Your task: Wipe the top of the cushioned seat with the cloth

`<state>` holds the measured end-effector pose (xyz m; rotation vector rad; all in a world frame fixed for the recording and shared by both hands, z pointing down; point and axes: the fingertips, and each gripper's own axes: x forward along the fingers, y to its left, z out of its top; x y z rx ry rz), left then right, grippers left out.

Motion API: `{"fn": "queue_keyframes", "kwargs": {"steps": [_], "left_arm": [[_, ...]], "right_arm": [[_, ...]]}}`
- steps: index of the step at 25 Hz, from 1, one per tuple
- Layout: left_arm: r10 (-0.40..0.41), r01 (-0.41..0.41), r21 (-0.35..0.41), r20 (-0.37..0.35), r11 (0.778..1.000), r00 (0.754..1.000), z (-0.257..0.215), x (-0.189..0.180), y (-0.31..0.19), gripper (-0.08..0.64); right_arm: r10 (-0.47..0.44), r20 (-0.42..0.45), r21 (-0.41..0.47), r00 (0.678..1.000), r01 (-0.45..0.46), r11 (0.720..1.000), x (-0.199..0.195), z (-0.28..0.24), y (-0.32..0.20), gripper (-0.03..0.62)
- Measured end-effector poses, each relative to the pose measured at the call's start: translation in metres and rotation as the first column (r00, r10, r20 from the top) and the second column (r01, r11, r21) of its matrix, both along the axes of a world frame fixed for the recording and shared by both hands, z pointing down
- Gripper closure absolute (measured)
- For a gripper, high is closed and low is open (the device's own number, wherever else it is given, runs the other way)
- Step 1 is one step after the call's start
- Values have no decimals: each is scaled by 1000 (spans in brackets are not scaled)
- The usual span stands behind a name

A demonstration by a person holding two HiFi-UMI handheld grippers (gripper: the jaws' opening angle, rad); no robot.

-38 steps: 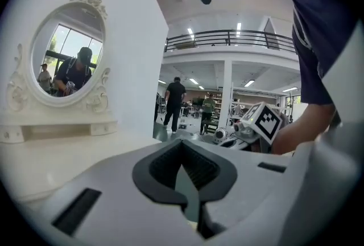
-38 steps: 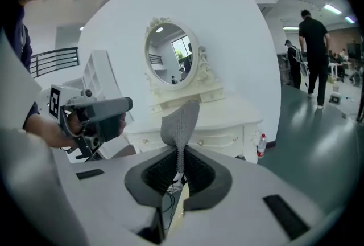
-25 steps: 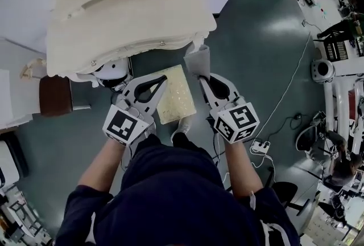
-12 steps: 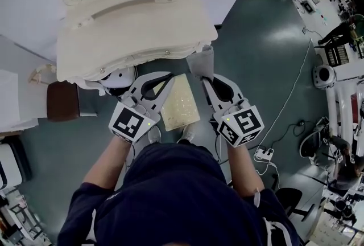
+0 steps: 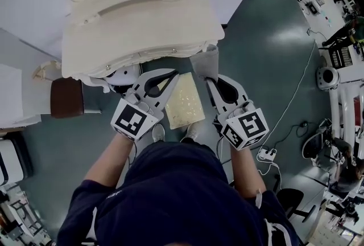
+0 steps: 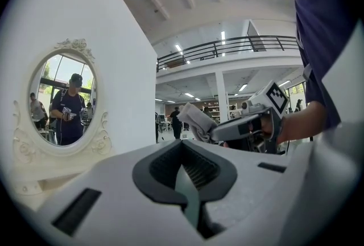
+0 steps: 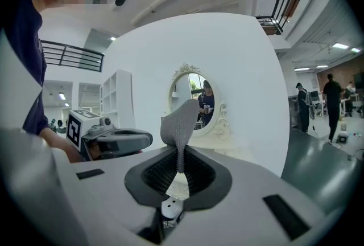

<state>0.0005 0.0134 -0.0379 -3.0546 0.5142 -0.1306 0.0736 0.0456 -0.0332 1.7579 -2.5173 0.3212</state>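
Note:
The cushioned seat [image 5: 185, 101], cream with a patterned top, stands on the floor just in front of the cream dressing table [image 5: 136, 17]. My left gripper [image 5: 175, 72] [image 6: 182, 141] hovers over the seat's left edge, shut with nothing in it. On the seat's right side my right gripper [image 5: 208, 77] [image 7: 181, 151] is shut on a grey cloth [image 5: 205, 62] [image 7: 181, 119]. The cloth sticks up from the jaws near the table's front edge and is off the seat top. The cloth [image 6: 196, 119] also shows in the left gripper view.
An oval mirror [image 6: 65, 97] [image 7: 196, 99] rises behind the dressing table. A brown box [image 5: 67, 98] sits at the left, and a white rounded object [image 5: 122, 74] lies under the table edge. A power strip [image 5: 266, 154] and cables lie on the floor at the right.
Both grippers have edged a little forward toward the dressing table. The cloth stays pinched in the right gripper, and the seat has not moved.

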Motion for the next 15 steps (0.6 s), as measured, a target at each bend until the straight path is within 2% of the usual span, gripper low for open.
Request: {"fn": "queue_keyframes", "kwargs": {"steps": [7, 15], "left_arm": [[-8, 8, -27, -10, 1000, 1000, -1, -6, -5, 553], [-4, 5, -56, 29, 998, 1000, 6, -6, -4, 554]], "right_arm": [[6, -1, 2, 1000, -6, 1000, -4, -2, -1, 554], [13, -13, -9, 1000, -13, 1000, -1, 0, 2, 554]]}}
